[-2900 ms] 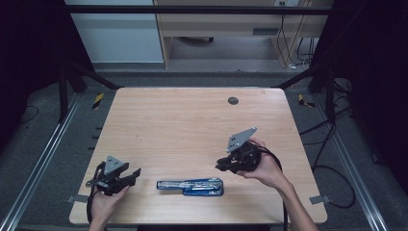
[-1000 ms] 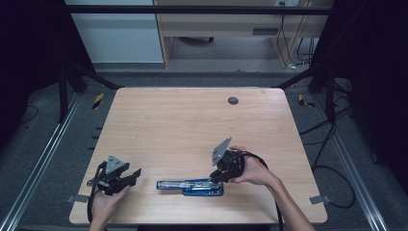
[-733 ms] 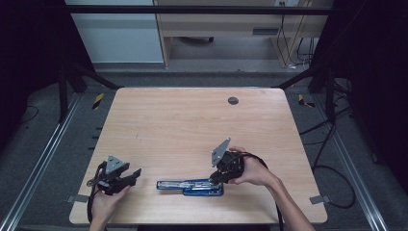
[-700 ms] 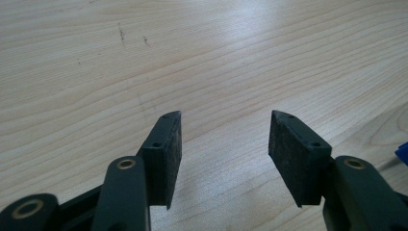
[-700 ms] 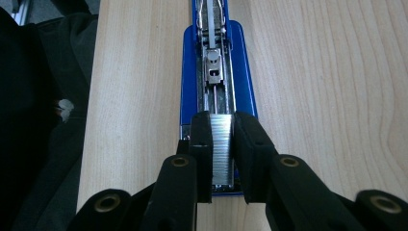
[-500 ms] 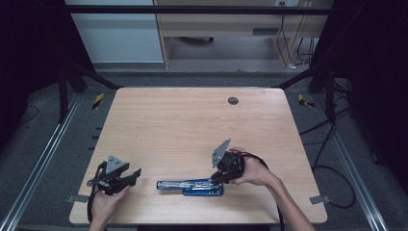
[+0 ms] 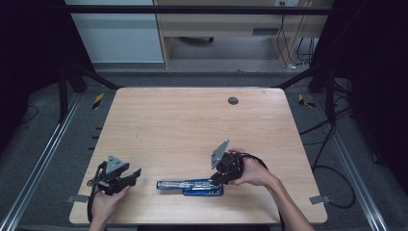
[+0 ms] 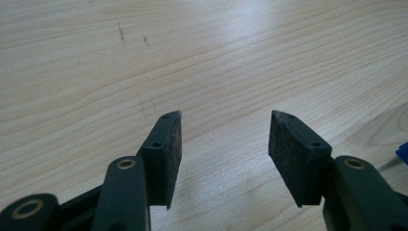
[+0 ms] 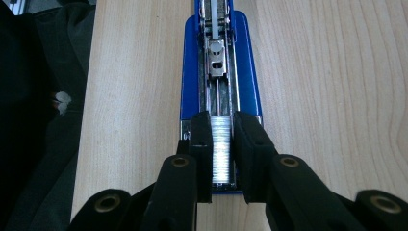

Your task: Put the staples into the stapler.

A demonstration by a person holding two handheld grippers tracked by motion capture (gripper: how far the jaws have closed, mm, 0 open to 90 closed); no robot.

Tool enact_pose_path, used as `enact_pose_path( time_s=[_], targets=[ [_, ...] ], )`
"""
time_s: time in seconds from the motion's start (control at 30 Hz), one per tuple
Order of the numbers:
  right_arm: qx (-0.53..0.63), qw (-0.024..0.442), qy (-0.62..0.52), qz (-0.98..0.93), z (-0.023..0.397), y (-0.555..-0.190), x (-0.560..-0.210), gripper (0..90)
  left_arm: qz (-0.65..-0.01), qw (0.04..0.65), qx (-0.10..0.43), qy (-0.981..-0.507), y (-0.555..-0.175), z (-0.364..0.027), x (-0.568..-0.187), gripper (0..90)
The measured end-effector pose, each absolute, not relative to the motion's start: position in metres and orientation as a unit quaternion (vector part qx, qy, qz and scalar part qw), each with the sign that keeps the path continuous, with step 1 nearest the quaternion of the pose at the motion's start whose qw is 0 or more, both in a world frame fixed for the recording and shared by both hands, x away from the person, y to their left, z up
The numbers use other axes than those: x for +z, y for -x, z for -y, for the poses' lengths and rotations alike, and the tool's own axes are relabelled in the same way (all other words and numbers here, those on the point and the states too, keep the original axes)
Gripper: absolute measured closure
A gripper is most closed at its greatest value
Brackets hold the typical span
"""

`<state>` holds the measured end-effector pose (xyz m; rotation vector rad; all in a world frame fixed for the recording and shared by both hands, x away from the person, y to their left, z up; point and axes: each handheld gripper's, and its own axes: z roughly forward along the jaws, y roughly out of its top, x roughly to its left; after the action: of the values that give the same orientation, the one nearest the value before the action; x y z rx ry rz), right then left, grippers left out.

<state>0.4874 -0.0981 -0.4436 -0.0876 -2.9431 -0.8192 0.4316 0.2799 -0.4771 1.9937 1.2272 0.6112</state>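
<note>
staples point(image 9: 221, 149) sit pinched between jaws of right gripper point(image 9: 222, 159), inside open blue stapler point(image 9: 219, 62) on table point(image 7: 192, 125). left gripper point(image 8: 223, 154) rests apart, jaws spread and holding nothing.

Two hand-held grippers at a wooden table, the right one down at a blue stapler

The table point(image 7: 192, 125) is light wood with a small dark round disc point(image 7: 233, 100) near its far edge. The blue stapler point(image 7: 190, 186) lies opened out flat near the front edge, its metal part stretching left. The right gripper point(image 7: 215, 180) meets its right end, held in the right hand point(image 7: 252, 172). The left gripper point(image 7: 132, 177) rests well apart at the front left corner, its jaws pointing toward the stapler.
</note>
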Motion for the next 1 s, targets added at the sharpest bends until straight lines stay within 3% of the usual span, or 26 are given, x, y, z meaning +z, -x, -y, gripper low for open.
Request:
enact_pose_path(
  time_s=[0.37,1.0],
  targets=[
    [-0.266,0.041,0.037,0.962,0.0987,-0.4868,-0.4437,75.4,-0.475,0.353,0.236,-0.771,-0.4315,-0.2797,-0.4771,45.9],
    [-0.28,0.037,0.042,0.958,0.1003,-0.4867,-0.4433,78.2,-0.474,0.353,0.235,-0.771,-0.4316,-0.2796,-0.4772,45.9]
  ],
)
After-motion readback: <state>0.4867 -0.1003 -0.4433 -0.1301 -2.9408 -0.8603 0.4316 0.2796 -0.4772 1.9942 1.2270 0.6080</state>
